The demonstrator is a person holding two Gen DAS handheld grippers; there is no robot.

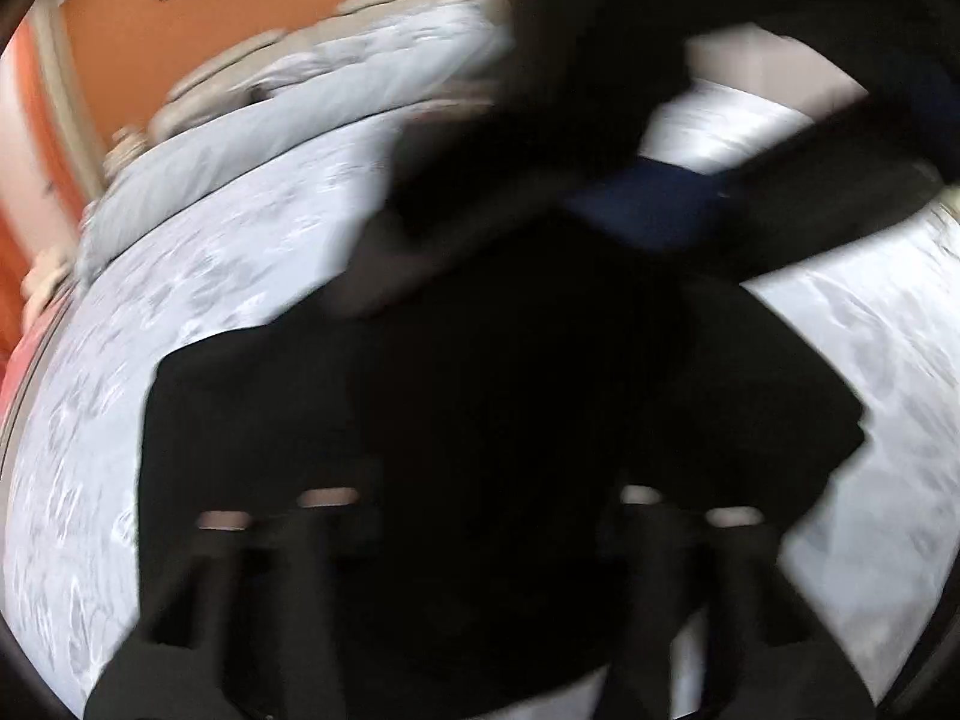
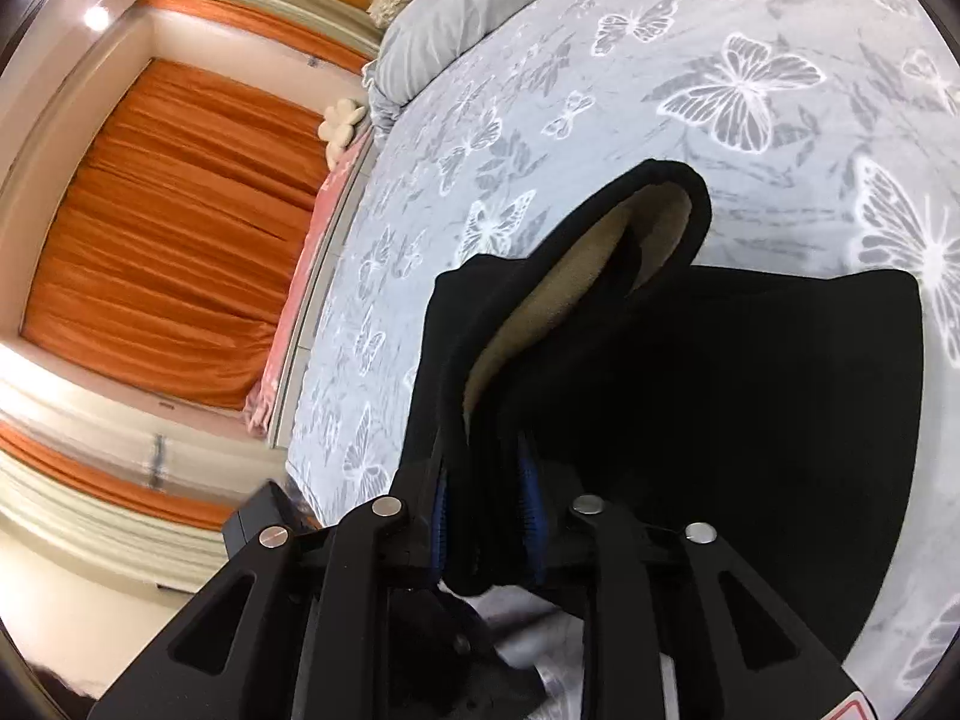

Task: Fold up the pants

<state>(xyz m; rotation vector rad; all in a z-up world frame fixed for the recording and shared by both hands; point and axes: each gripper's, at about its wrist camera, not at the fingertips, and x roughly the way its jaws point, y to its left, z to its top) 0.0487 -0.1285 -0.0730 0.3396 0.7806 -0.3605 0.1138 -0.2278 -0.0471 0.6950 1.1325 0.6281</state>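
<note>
Black pants [image 2: 750, 396] lie on the bed, and a raised fold shows their tan fleece lining [image 2: 576, 276]. My right gripper [image 2: 486, 510] is shut on that fold, its blue pads [image 2: 531, 504] pressing the black cloth from both sides. The left wrist view is badly blurred. There the black pants [image 1: 480, 420] fill the middle, and my left gripper [image 1: 480, 516] sits low in the picture against them. Its fingers are lost in the dark cloth, so I cannot tell how the jaws stand. A dark sleeve [image 1: 828, 192] crosses the upper right.
The bed carries a grey cover with white butterflies [image 2: 738, 84]. Grey pillows [image 2: 480, 6] lie at its head, by an orange wall [image 1: 240, 6]. Orange curtains [image 2: 168, 228] hang beyond the bed's left edge [image 2: 324, 276]. Something dark blue [image 1: 648, 210] lies past the pants.
</note>
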